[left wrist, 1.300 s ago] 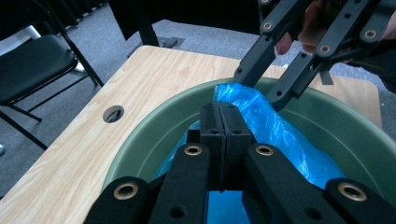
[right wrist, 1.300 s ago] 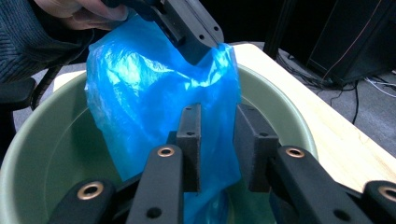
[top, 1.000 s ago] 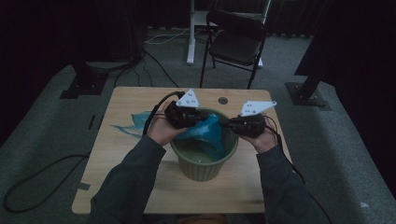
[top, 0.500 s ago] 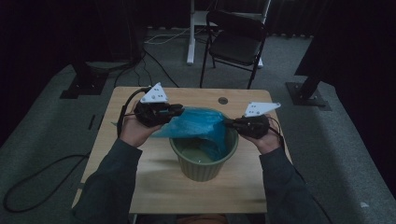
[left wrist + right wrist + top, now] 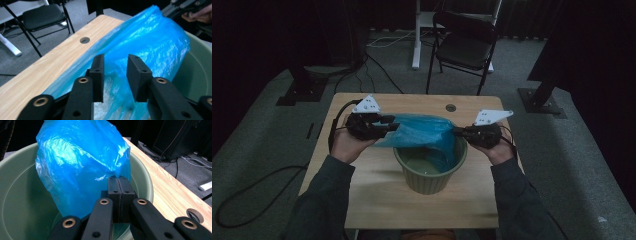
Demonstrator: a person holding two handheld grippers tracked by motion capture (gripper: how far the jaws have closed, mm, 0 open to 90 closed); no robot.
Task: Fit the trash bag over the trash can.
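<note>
Blue bag (image 5: pixel 150 45) lies between just-opened jaws.

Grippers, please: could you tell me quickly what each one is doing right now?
Left gripper: open, fingers just opening, blue bag between them.
Right gripper: shut on the blue bag's edge.

Blue plastic bag (image 5: pixel 422 134): thin, crinkled, translucent, stretched level above green bucket (image 5: pixel 430 175), 1 part drooping inside near right rim. Bucket: round, olive-green, upright on wooden surface (image 5: pixel 372 190), near front middle.
</note>
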